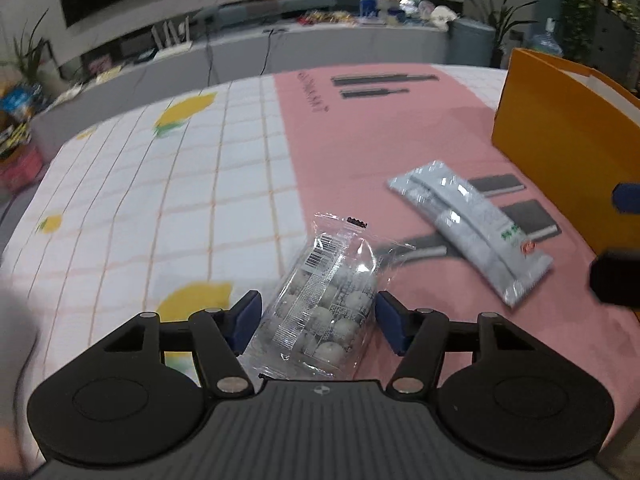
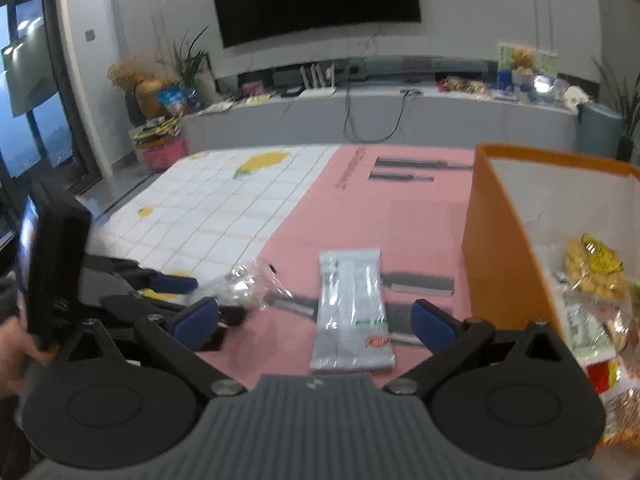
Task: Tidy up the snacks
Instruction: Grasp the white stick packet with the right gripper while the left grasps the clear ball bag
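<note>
A clear packet of white round snacks [image 1: 324,304] lies where the white cloth meets the pink mat. My left gripper [image 1: 316,320] has it between its blue pads, which touch both of its long sides. The right wrist view shows this packet [image 2: 240,284] as crinkled plastic at the left. A grey-white sachet pack [image 1: 472,228] lies flat on the mat to the right. My right gripper [image 2: 316,324] stands wide open over the near end of that sachet pack [image 2: 350,308], with its pads clear of it. An orange box [image 2: 500,260] at the right holds several snack bags [image 2: 596,276].
The table carries a white checked cloth with lemon prints [image 1: 160,200] and a pink mat [image 1: 360,140]. The orange box [image 1: 560,152] stands on the mat's right side. A long grey cabinet [image 2: 400,116] with clutter runs behind, under a dark screen. A person's hand [image 2: 12,352] shows at far left.
</note>
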`<action>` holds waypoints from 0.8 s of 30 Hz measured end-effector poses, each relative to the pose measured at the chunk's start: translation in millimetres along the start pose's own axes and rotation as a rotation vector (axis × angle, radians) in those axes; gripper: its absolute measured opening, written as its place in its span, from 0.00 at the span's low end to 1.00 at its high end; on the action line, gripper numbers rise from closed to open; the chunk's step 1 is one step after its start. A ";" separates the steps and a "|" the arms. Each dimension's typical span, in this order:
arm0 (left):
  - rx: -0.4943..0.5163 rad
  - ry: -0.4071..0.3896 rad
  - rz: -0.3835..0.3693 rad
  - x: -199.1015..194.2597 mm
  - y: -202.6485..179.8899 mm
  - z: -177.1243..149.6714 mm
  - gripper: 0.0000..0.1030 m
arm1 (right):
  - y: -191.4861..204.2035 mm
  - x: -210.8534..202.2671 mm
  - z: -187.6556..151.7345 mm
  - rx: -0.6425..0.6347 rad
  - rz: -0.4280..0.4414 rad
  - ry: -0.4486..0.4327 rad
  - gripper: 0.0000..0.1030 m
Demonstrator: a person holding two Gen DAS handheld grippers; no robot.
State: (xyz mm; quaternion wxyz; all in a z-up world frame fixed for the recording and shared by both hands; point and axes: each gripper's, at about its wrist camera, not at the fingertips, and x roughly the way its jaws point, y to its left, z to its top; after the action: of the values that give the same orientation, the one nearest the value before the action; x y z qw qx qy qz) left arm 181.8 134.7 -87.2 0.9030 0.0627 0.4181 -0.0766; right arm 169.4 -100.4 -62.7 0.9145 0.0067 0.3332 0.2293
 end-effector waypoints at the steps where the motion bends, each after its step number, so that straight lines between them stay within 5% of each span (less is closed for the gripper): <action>1: -0.023 0.016 0.002 -4.8 2.9 -2.9 0.69 | 1.5 1.0 -2.7 -0.011 0.006 0.003 0.97; 6: -0.019 0.021 0.002 -23.6 8.9 -17.2 0.67 | 9.9 3.3 -11.8 -0.041 -0.019 -0.027 0.97; 17: -0.102 -0.007 -0.056 -16.0 26.6 -14.3 0.67 | -0.6 71.0 -27.3 0.006 -0.206 0.094 0.97; 24: -0.056 0.018 -0.068 -1.9 26.2 -11.6 0.82 | -10.4 98.0 -17.4 0.035 -0.229 0.008 0.97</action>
State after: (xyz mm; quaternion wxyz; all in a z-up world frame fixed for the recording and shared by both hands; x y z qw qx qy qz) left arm 177.0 162.6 -91.9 0.8975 0.0236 0.4300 -0.0951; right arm 229.0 -70.7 -137.4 0.9331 -0.0165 0.3394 0.1175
